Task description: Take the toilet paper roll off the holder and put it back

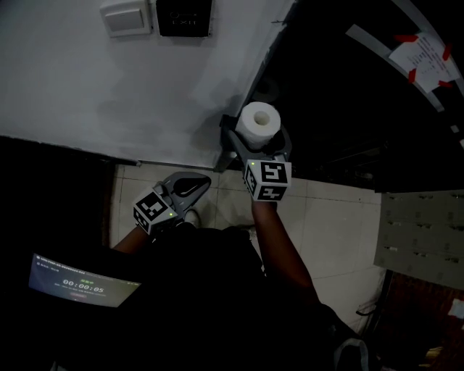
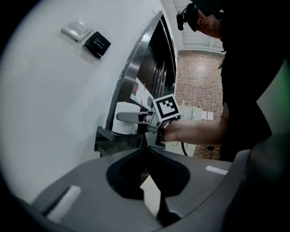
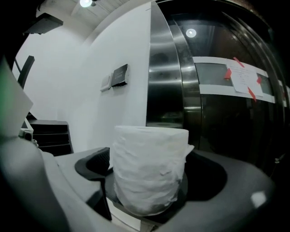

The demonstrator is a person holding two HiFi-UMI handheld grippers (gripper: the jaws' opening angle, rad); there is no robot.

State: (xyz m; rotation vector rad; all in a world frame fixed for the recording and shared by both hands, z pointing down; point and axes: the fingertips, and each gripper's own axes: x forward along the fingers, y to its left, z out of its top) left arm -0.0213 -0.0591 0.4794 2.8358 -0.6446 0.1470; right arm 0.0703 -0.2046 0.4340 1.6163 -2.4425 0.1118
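A white toilet paper roll stands upright on a dark holder fixed to the wall beside the steel door frame. My right gripper is open, with one jaw on each side of the roll and a gap at each pad. In the right gripper view the roll fills the space between the jaws and rests on the holder's round base. My left gripper hangs lower and to the left, shut on nothing, its tips pointing towards the holder. In the left gripper view the roll shows behind one right jaw.
On the white wall above are a light switch and a black exit plate. A steel frame borders a dark glass door with a taped paper. Below are the tiled floor and a timer screen.
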